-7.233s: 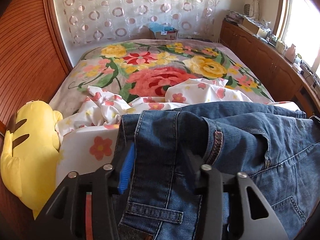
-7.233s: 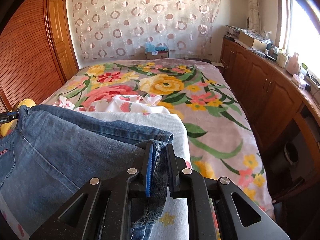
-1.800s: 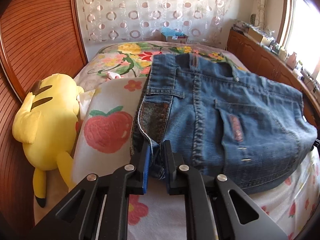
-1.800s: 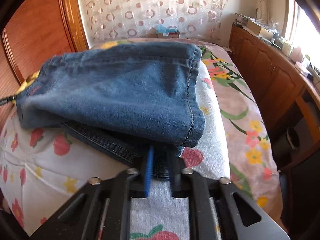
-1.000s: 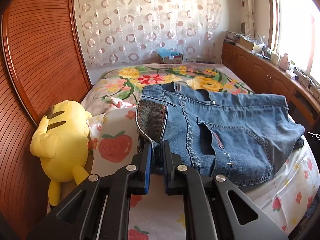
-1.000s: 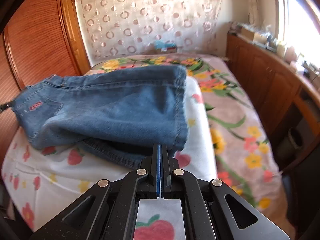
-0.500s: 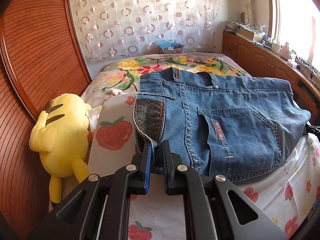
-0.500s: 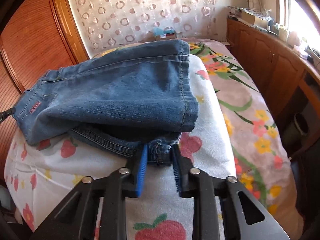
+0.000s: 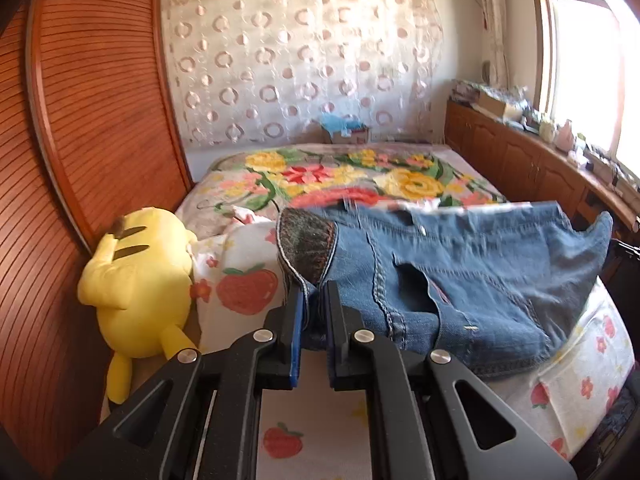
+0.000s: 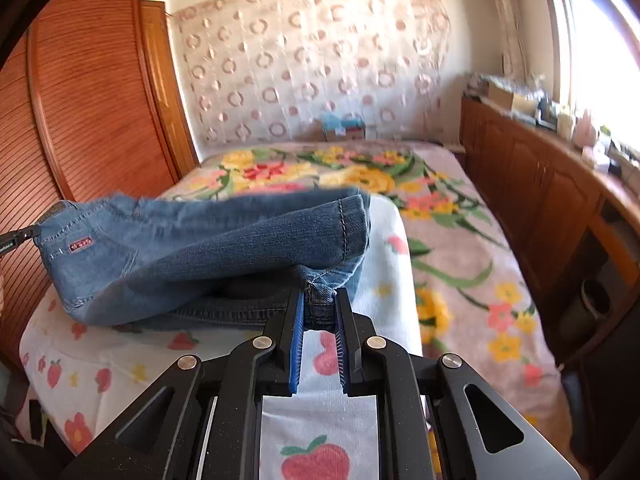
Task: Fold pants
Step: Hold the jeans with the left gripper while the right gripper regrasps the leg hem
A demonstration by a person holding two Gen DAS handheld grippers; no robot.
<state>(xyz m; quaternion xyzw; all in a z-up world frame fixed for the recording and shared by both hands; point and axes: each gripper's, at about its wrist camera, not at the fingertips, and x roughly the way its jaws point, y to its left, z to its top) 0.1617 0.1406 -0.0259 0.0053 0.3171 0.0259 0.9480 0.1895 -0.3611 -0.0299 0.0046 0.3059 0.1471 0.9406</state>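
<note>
Blue denim pants are folded into a thick bundle, held a little above the bed between both grippers. My left gripper is shut on the near left edge of the bundle by the waistband, under a dark patch. In the right wrist view the pants stretch to the left, with a red label at the far end. My right gripper is shut on the hem corner at the bundle's near right end. The bundle's underside is hidden.
A white strawberry-print sheet covers the near bed, with a floral blanket beyond. A yellow plush toy lies at the left by the wooden slatted wall. Wooden cabinets with clutter run along the right under a window.
Both grippers have risen and lifted the folded pants off the sheet. The right gripper, which shut empty and reopened around the hem, now clamps it. The left grip is unchanged.
</note>
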